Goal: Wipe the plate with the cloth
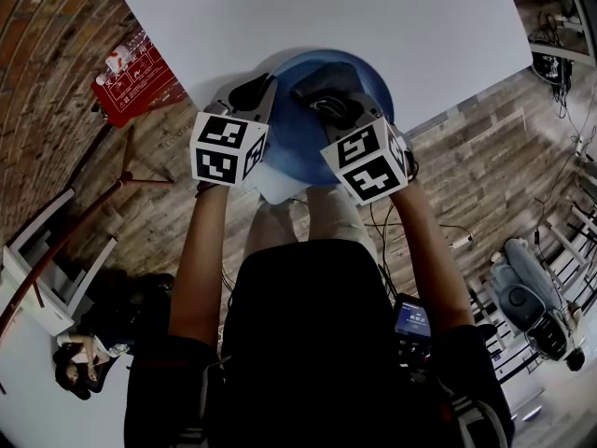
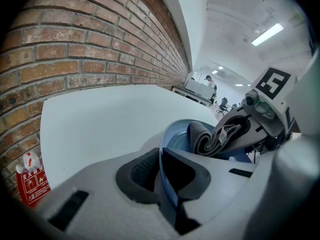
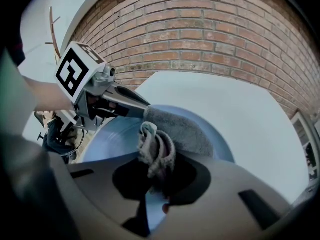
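Observation:
A blue plate [image 1: 368,80] lies near the front edge of the white table [image 1: 373,17]. My left gripper [image 1: 259,90] is shut on the plate's left rim; in the left gripper view the rim [image 2: 167,139] runs straight between the pads of the left gripper [image 2: 162,176]. My right gripper [image 1: 328,101] is over the plate, shut on a bunched grey cloth [image 3: 157,151]. The cloth's free part [image 3: 187,129] rests on the plate's surface [image 3: 110,139]. From the left gripper view the rolled cloth [image 2: 207,136] hangs in the right gripper [image 2: 235,129] above the plate.
A brick wall [image 3: 210,39] runs along the table's far side. A red printed box [image 1: 135,77] sits on the wooden floor left of the table. The person's arms and body fill the lower head view. Bare white tabletop [image 2: 100,124] stretches beyond the plate.

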Tool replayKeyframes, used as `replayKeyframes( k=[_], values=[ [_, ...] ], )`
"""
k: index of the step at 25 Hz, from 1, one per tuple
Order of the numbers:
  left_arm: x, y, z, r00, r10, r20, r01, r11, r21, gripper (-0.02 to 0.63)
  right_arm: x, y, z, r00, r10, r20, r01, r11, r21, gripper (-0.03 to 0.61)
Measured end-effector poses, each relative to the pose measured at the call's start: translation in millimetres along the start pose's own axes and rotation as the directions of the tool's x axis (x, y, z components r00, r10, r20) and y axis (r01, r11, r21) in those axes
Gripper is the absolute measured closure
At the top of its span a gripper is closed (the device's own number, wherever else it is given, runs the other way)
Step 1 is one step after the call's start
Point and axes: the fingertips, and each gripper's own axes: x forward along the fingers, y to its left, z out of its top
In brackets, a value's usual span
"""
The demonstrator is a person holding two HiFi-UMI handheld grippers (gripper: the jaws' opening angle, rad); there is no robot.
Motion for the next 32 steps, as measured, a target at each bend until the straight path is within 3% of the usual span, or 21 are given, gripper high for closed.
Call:
replayKeyframes(
  k=[32],
  values=[
    [-0.2, 1.1, -0.8, 1.000, 0.002, -0.003, -0.002, 1.000, 0.000, 0.580, -19.3, 16.4, -42.4, 0.998, 0.033, -0.059, -0.028, 0.997, 0.073, 0.528]
  ],
)
